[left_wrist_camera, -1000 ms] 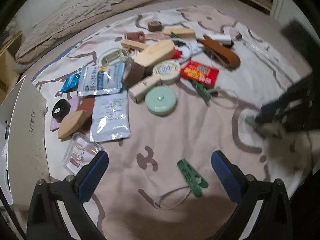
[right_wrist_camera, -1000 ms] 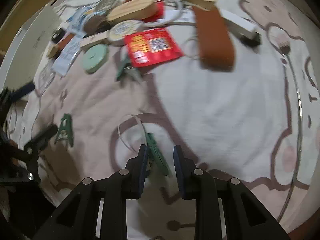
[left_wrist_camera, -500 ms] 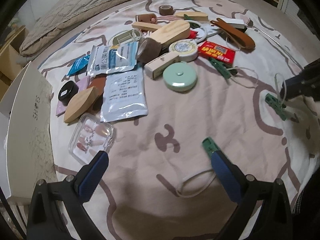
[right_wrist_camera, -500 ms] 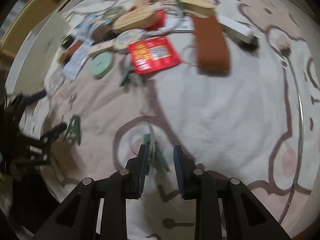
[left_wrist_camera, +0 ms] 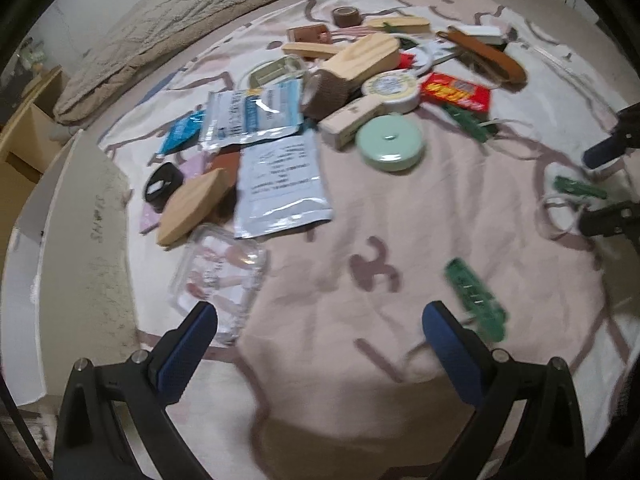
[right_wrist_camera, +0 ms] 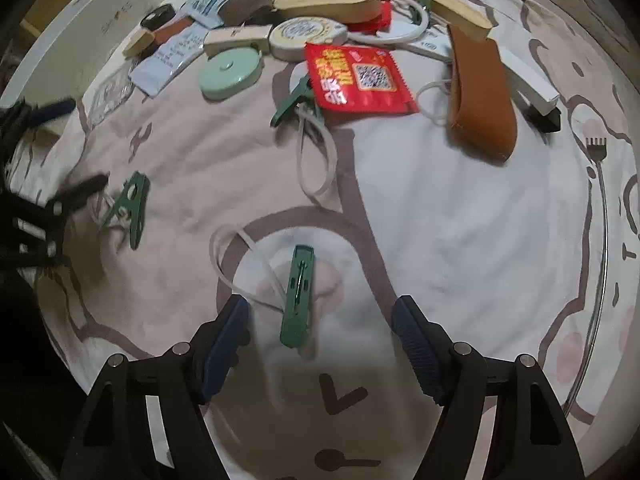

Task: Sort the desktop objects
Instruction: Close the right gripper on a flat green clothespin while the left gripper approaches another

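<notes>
Box (left_wrist_camera: 80,240): lying at the far left edge of the bed, beside the clutter; nothing is seen resting on it.
Left claw (left_wrist_camera: 320,344): hovering with jaws standing wide and nothing between them, over bare blanket (left_wrist_camera: 360,200); a clear case (left_wrist_camera: 218,268) is lying just beside its left finger, a green clip (left_wrist_camera: 474,300) just beside its right one.
Pile (left_wrist_camera: 360,80): sitting further up the bed, packets, wooden blocks and a round tin overlapping one another; judged mostly unsorted.
Right claw (right_wrist_camera: 320,340): pointing down with jaws opening; a second clip (right_wrist_camera: 298,296) is lying on the blanket between the fingers, no pad pressing on it.
Cord (right_wrist_camera: 240,264): looping white off that clip, trailing toward the left finger.
Third clip (right_wrist_camera: 130,208): lying near the left claw's fingers in the right view.
Risk, judged: the cord is likely to snag a finger as the claw is lifting, dragging the clip out of place.
Risk, judged: the left claw closing here may be catching the clear case instead of the clip, since both are crowding its fingers.
</notes>
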